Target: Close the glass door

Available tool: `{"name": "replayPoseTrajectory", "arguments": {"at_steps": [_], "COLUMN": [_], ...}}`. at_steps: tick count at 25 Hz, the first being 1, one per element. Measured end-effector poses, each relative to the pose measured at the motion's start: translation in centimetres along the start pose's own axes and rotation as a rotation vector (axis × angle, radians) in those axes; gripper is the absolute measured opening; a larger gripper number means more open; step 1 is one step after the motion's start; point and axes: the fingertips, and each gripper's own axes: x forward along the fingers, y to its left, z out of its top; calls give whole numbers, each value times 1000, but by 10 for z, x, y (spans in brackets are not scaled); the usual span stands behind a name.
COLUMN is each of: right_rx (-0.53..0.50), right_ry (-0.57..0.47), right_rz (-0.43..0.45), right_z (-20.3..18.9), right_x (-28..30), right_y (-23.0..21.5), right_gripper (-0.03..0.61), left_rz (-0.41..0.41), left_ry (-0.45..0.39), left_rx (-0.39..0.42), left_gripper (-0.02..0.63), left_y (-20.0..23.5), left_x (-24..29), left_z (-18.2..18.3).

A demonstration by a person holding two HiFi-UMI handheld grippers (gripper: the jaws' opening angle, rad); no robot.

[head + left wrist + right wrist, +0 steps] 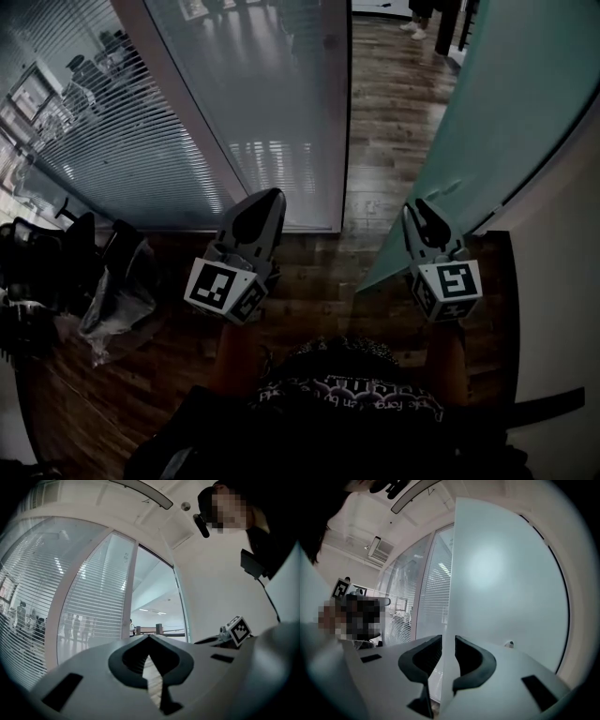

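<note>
The frosted glass door stands swung open on the right, its free edge pointing toward me. My right gripper holds that edge: in the right gripper view the door runs straight between the two jaws of the right gripper, which are closed on it. My left gripper hangs in front of the fixed glass panel, shut and empty. In the left gripper view the left gripper has its tips meeting, and the open doorway lies ahead.
Wood floor runs through the doorway between the blind-covered panel and the door. A black office chair and a grey bag sit at the left. A white wall is close on the right. Someone's feet show far down the corridor.
</note>
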Motion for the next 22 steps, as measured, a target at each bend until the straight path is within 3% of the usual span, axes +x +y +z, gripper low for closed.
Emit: {"name": "replayPoseTrajectory", "arguments": {"at_steps": [7, 11, 14, 18, 22], "right_rx": [12, 7, 9, 22, -3], "right_ry": [8, 5, 0, -13, -25], "right_rz": [-12, -10, -1, 37, 100], "right_z": [-2, 6, 6, 7, 10], "right_x": [25, 41, 55, 72, 86], "right_y": [-6, -5, -10, -13, -9], "right_gripper": [75, 75, 75, 75, 75], "left_rz": [12, -5, 13, 46, 29], "left_ry": [15, -35, -12, 7, -20], "left_rx": [-20, -27, -26, -26, -52], "left_gripper": [2, 2, 2, 2, 2], "left_y": [10, 15, 25, 39, 45], "left_x": [7, 12, 19, 30, 45], "left_z": [-6, 5, -2, -8, -10]}}
